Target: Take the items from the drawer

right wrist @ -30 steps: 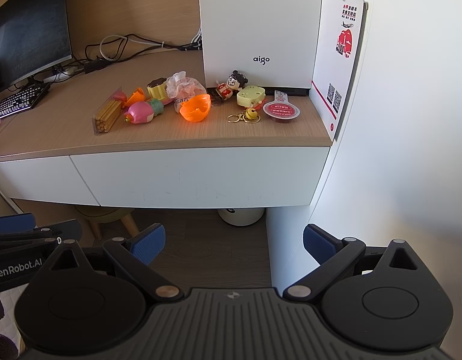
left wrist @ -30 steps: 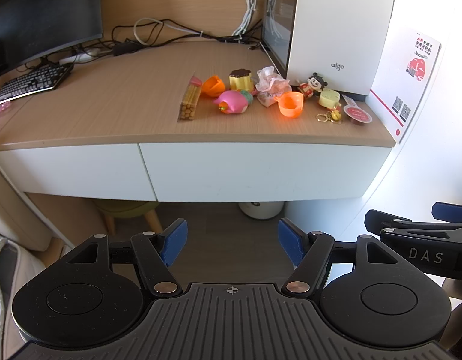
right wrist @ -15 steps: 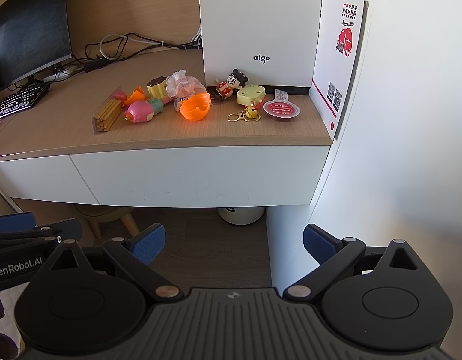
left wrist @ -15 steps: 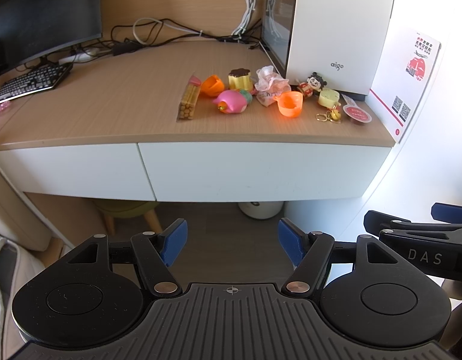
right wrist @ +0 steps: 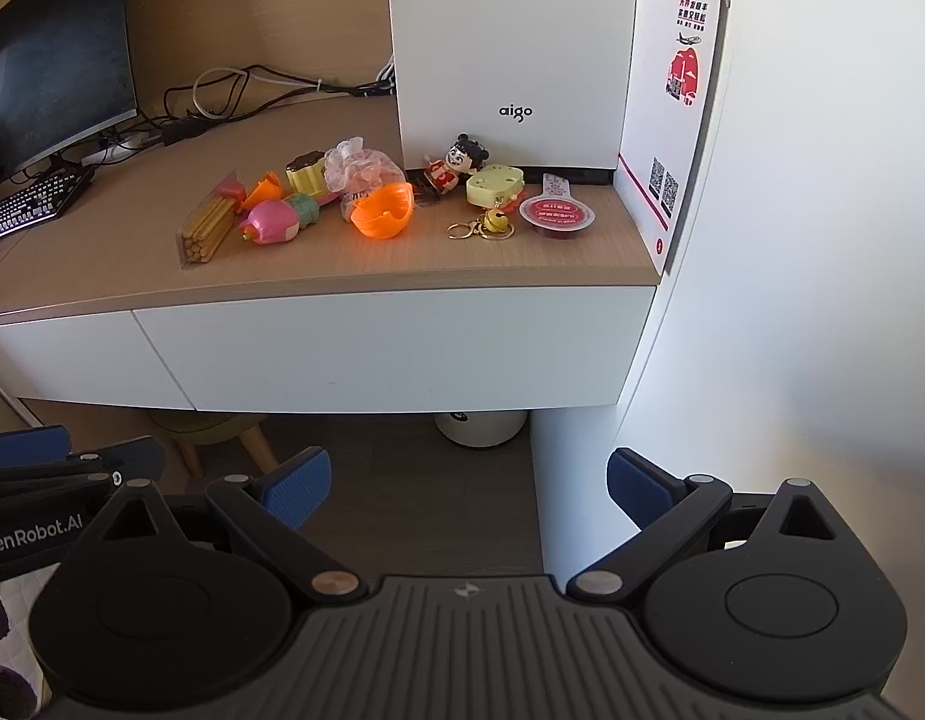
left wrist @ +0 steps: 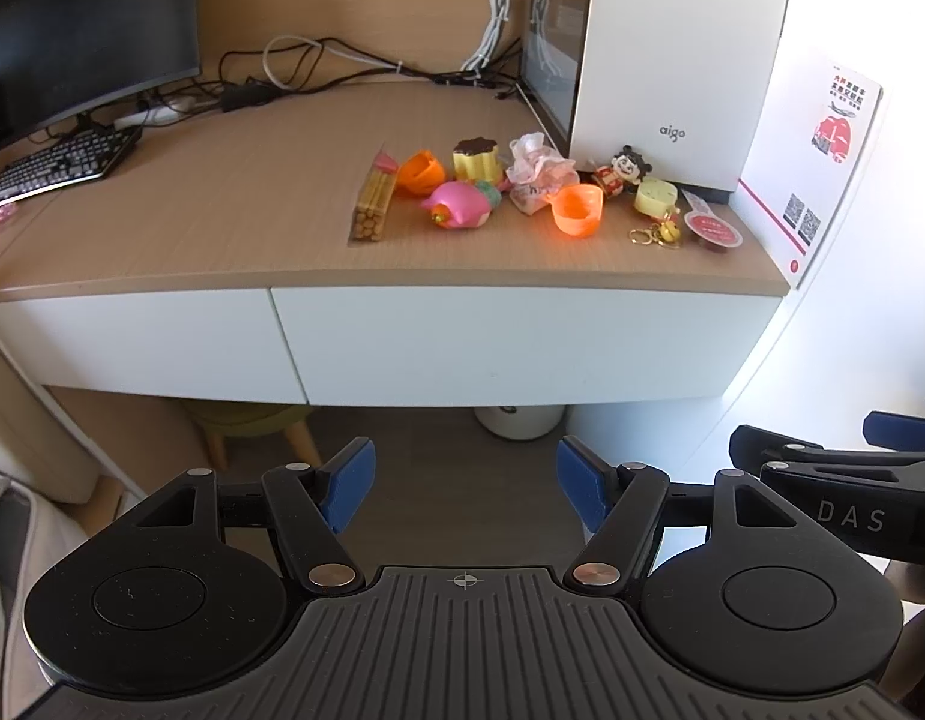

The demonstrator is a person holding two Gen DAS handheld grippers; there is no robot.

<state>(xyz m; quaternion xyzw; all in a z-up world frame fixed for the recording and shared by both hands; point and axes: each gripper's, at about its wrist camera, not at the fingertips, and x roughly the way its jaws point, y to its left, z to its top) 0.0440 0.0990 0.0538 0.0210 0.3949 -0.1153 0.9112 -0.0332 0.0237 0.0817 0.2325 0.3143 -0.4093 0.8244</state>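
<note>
Closed drawer (left wrist: pixel 522 342) well beyond left gripper (left wrist: pixel 465 495).

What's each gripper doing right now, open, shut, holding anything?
Left gripper: open, nothing between its fingers, short of the desk.
Right gripper: open, empty, short of the desk too.

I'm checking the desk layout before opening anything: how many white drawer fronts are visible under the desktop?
2: the wide drawer front below the toys, and the left drawer front beside it. More may lie out of frame.
</note>
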